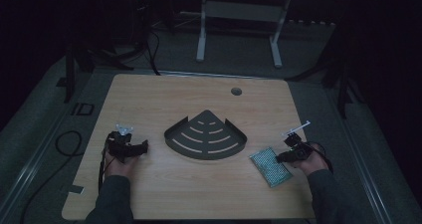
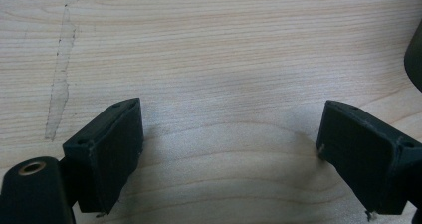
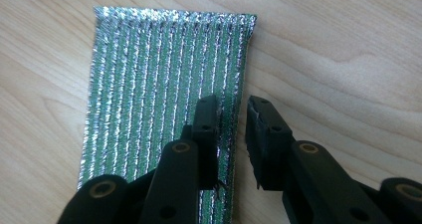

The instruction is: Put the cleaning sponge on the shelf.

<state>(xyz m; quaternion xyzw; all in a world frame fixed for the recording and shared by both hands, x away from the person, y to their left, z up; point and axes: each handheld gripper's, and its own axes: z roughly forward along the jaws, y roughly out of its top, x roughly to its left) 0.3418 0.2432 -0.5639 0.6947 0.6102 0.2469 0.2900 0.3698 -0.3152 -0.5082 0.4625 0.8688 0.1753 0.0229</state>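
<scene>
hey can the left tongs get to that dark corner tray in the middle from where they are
Probably yes. The left tongs sit open beside the tray, with bare table between them and nothing in the way.

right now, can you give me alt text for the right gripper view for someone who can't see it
The right gripper has its two black fingers nearly closed around the long edge of a shiny green and silver ribbed scouring pad. The pad lies flat on a pale wooden table, one finger over it and the other just off its edge.
</scene>
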